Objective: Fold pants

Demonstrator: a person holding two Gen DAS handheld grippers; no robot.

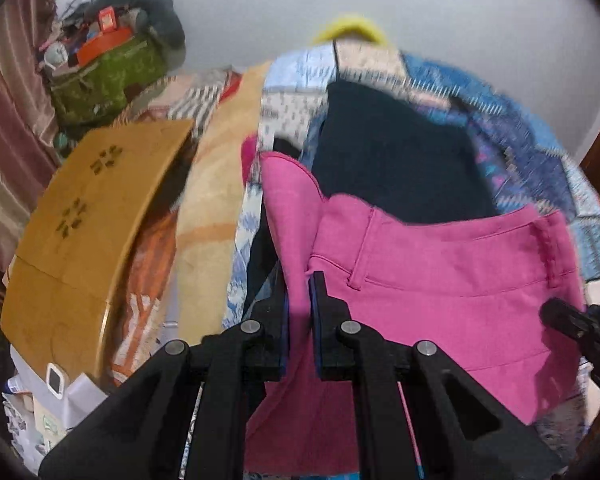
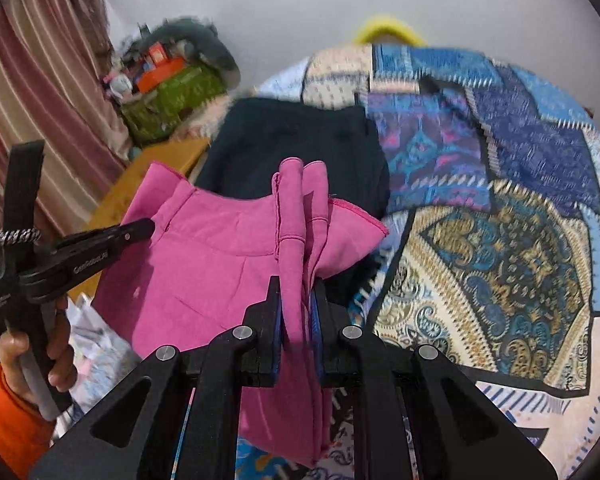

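The pink pants (image 1: 440, 276) hang lifted in the middle of both views, held up off the patchwork bedspread (image 2: 500, 248) by the two grippers. In the left wrist view the left gripper (image 1: 298, 308) sits at lower centre, its jaws clenched on a fold of pink cloth at the waistband's left end; the belt loop and pocket seam spread away to the right of it. The tip of the right gripper (image 1: 556, 314) pokes in at the right edge of that frame, against the far side of the waistband.

In the right wrist view the right gripper (image 2: 296, 304) is at lower centre, jaws pinching a bunched, rolled strip of the pink fabric that stands up between them. The left gripper (image 2: 140, 230) reaches in from the left of the frame, gripped by a hand (image 2: 32, 360) with an orange sleeve, its tip touching the pants' left edge.

Behind the pants lies a dark navy garment (image 2: 300, 140) on the bedspread. A yellow hanger (image 2: 392, 30) shows at upper centre, a green bag (image 1: 100, 80) piled with clutter at upper left, a wooden board (image 1: 88, 216) at left, and a striped curtain (image 2: 48, 80) along the left edge
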